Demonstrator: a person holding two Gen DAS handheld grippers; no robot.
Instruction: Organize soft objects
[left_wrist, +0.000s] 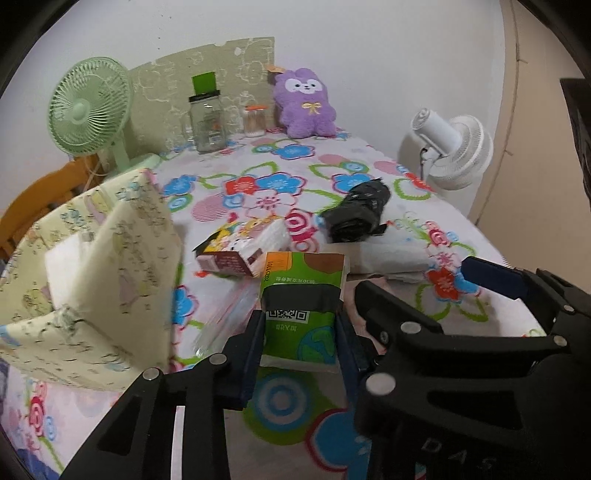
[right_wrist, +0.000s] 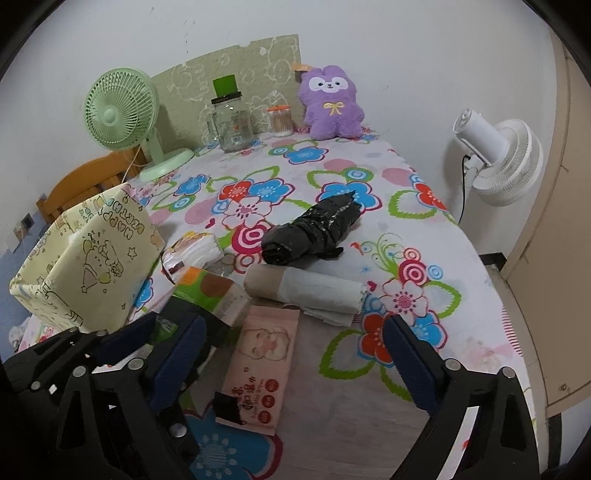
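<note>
My left gripper (left_wrist: 300, 336) is shut on a green tissue pack (left_wrist: 303, 295) and holds it above the flowered table (left_wrist: 332, 170), right of the yellow patterned box (left_wrist: 92, 266). The pack also shows in the right wrist view (right_wrist: 212, 293). My right gripper (right_wrist: 295, 354) is open and empty above a pink wet-wipes pack (right_wrist: 264, 362). A yellow-brown tissue pack (left_wrist: 243, 245), a black bag roll (left_wrist: 356, 214) and a white bag roll (right_wrist: 306, 291) lie on the table.
A purple plush (right_wrist: 330, 105), a glass jar (right_wrist: 232, 123) and a cotton-swab jar (right_wrist: 280, 120) stand at the far edge. A green fan (right_wrist: 118, 112) is far left, a white fan (right_wrist: 506, 162) is off the right edge. A wooden chair (right_wrist: 85, 181) is behind the box.
</note>
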